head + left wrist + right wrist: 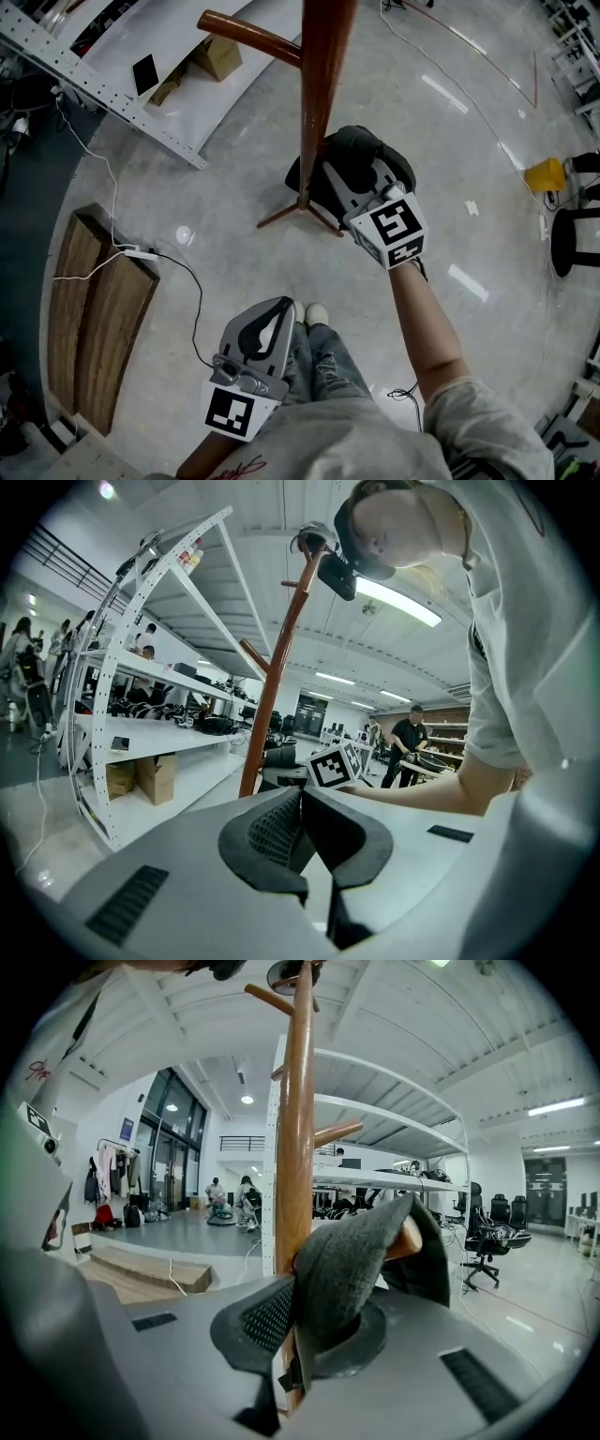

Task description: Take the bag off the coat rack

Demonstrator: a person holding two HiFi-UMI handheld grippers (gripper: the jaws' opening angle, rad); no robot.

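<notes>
A brown wooden coat rack (323, 84) rises from its feet on the grey floor. A dark bag (354, 148) hangs against the pole. My right gripper (345, 180) reaches in beside the pole at the bag. In the right gripper view the bag's grey strap (352, 1260) loops over a wooden peg (410, 1238) of the rack (296, 1147), and my right gripper (305, 1321) is shut on that strap. My left gripper (272, 323) hangs low near the person's legs, away from the rack. Its jaws meet with nothing between them (300, 832).
A white metal shelving unit (103, 89) with a cardboard box (217, 58) stands at the upper left. Wooden planks (94, 319) and a power strip (141, 251) with cables lie at the left. A yellow object (546, 174) and a black stool (572, 239) are at the right.
</notes>
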